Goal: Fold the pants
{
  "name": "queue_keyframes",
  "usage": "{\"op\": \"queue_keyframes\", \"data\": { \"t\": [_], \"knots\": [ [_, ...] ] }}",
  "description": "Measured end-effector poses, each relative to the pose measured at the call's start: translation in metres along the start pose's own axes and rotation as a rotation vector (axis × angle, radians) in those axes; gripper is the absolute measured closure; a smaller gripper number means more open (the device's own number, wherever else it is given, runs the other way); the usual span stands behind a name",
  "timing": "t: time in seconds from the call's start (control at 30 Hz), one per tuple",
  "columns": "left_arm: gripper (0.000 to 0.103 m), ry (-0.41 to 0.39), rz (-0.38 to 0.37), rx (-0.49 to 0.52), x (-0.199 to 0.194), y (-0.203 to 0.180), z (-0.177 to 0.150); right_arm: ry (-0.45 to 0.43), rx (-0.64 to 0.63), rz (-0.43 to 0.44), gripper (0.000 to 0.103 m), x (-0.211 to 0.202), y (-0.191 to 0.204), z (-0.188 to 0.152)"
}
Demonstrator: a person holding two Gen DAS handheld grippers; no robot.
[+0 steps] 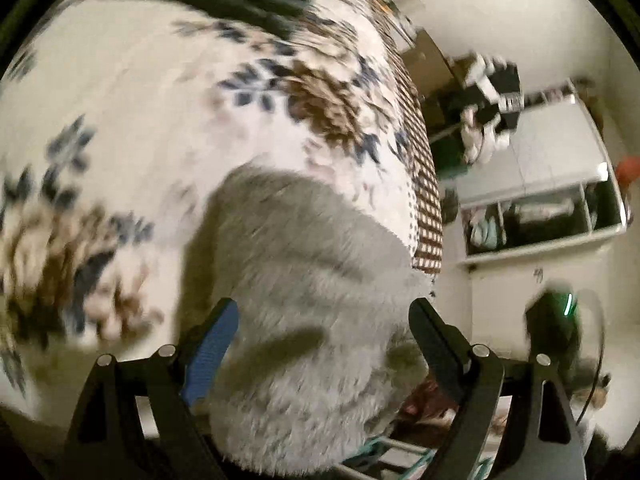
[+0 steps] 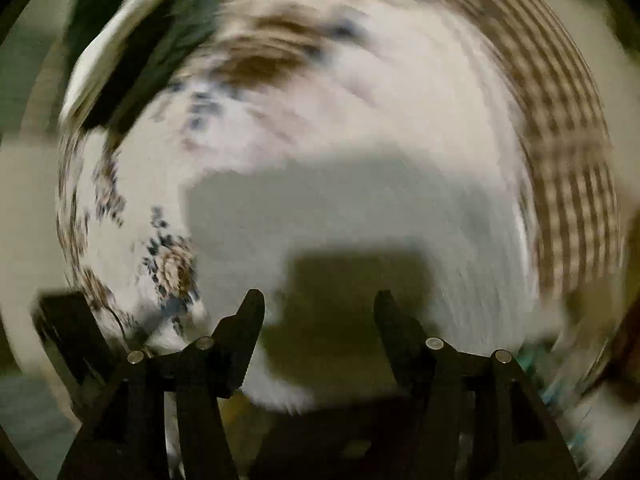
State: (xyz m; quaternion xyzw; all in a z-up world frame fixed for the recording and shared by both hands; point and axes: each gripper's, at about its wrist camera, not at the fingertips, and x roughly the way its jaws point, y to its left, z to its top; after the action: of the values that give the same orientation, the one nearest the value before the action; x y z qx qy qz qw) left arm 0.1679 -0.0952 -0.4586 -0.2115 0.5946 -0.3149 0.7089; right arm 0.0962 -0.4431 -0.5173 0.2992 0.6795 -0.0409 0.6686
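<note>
Fuzzy grey pants [image 1: 304, 288] lie bunched on a white bedspread with blue and brown flowers [image 1: 140, 120]. My left gripper [image 1: 324, 312] is open, its jaws wide apart above the near end of the pants, holding nothing. In the right wrist view, which is heavily motion-blurred, the grey pants [image 2: 320, 216] spread across the middle of the bedspread [image 2: 360, 100]. My right gripper [image 2: 318, 304] is open and empty just above the fabric, casting a dark shadow on it.
A brown checkered border [image 1: 424, 184] runs along the bed's right edge. Beyond it are white shelves [image 1: 540, 216] with clutter and a wall. A dark cloth [image 2: 132, 48] lies at the bed's far left. A teal wire rack [image 1: 384, 452] shows below the bed edge.
</note>
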Motion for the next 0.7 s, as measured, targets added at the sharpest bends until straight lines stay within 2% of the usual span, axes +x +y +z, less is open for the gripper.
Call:
{"op": "queue_keyframes", "data": {
  "t": [0.07,0.17,0.23,0.3,0.33,0.4,0.43,0.5,0.53,0.6,0.67,0.7],
  "knots": [
    [0.016,0.034,0.053,0.084,0.015,-0.013,0.013,0.027,0.139,0.062,0.043,0.018,-0.038,-0.036],
    [0.016,0.103,0.120,0.158,0.048,-0.022,0.023,0.069,0.296,0.126,0.043,0.053,-0.077,-0.075],
    [0.016,0.136,0.170,0.192,0.066,-0.023,0.028,0.091,0.395,0.219,0.043,0.082,-0.092,-0.091],
    [0.016,0.159,0.217,0.228,0.074,-0.023,0.029,0.065,0.475,0.359,0.044,0.102,-0.102,-0.097],
    [0.016,0.163,0.232,0.230,0.076,-0.022,0.031,0.036,0.487,0.382,0.055,0.107,-0.104,-0.097],
    [0.016,0.168,0.243,0.222,0.075,-0.020,0.030,-0.017,0.513,0.400,0.086,0.119,-0.107,-0.100],
    [0.016,0.173,0.224,0.218,0.075,-0.019,0.030,-0.020,0.532,0.414,0.090,0.124,-0.108,-0.103],
    [0.016,0.178,0.223,0.205,0.076,-0.019,0.031,-0.038,0.531,0.366,0.094,0.123,-0.108,-0.112],
    [0.016,0.176,0.234,0.205,0.077,-0.021,0.031,-0.030,0.521,0.343,0.103,0.123,-0.109,-0.117],
    [0.016,0.181,0.234,0.188,0.074,-0.024,0.031,0.020,0.511,0.252,0.103,0.132,-0.117,-0.127],
    [0.016,0.179,0.229,0.176,0.066,-0.031,0.031,0.062,0.546,0.310,0.102,0.140,-0.130,-0.137],
    [0.016,0.171,0.227,0.186,0.059,-0.039,0.031,0.048,0.561,0.377,0.102,0.136,-0.137,-0.141]
  ]
}}
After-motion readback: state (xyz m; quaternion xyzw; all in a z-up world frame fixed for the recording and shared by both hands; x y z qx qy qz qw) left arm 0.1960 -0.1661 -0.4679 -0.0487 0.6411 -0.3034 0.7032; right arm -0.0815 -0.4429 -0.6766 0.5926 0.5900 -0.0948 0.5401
